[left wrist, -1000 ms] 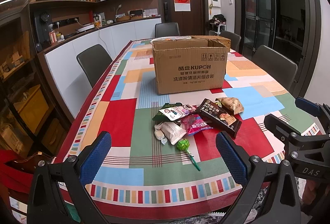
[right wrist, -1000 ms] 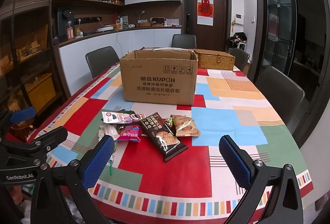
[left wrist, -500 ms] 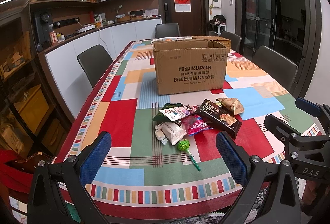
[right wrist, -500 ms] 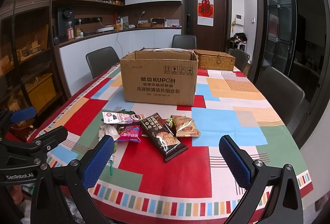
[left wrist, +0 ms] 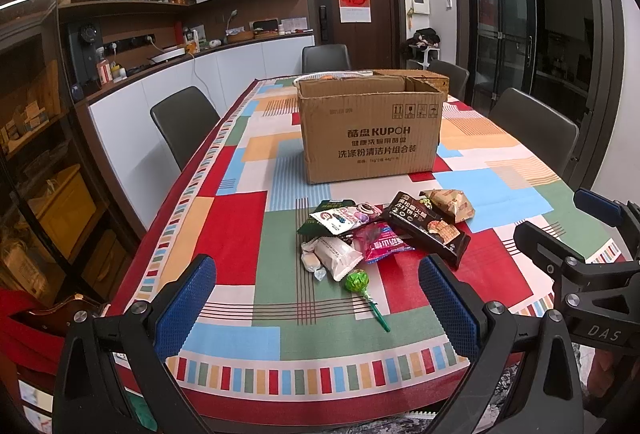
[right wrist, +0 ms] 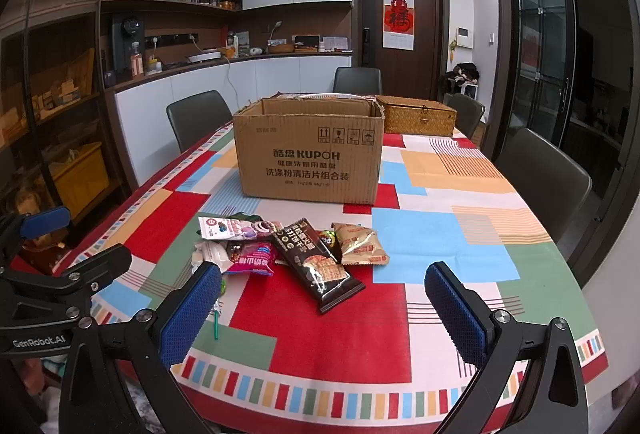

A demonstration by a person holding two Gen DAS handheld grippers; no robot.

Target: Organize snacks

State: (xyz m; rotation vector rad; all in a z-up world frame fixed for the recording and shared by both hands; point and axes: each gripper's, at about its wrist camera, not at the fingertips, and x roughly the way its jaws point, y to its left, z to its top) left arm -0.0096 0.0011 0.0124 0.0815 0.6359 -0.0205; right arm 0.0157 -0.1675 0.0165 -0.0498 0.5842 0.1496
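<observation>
So far nothing has been put away, as far as I can tell: every snack lies loose on the table [left wrist: 224,234], in a small heap a little in from its near edge, and the open cardboard box [left wrist: 370,136] stands behind the heap toward the middle of the table. Whether anything is inside the box cannot be seen from here.

Going left to right across the heap: a white wrapped sweet packet [left wrist: 336,259] sits at the left end with a couple of small wrapped candies beside it, and a green lollipop [left wrist: 357,281] lies just in front, its stick pointing toward the near edge. Behind those is a white and purple packet [left wrist: 345,215], then a pink packet [left wrist: 382,242] tucked partly under a long dark biscuit packet [right wrist: 318,266]. At the right end lies a tan packet [right wrist: 360,244], touching the dark one.

The left gripper [left wrist: 316,310] hangs over the near edge, its blue pads wide apart and holding nothing. The right gripper [right wrist: 320,314] is likewise spread wide and empty, level with the near edge and short of the heap.

A wicker basket [right wrist: 416,120] stands past the box toward the far right of the table. My guess is the whole job is ahead: each packet has to be picked up and dropped in the box.
</observation>
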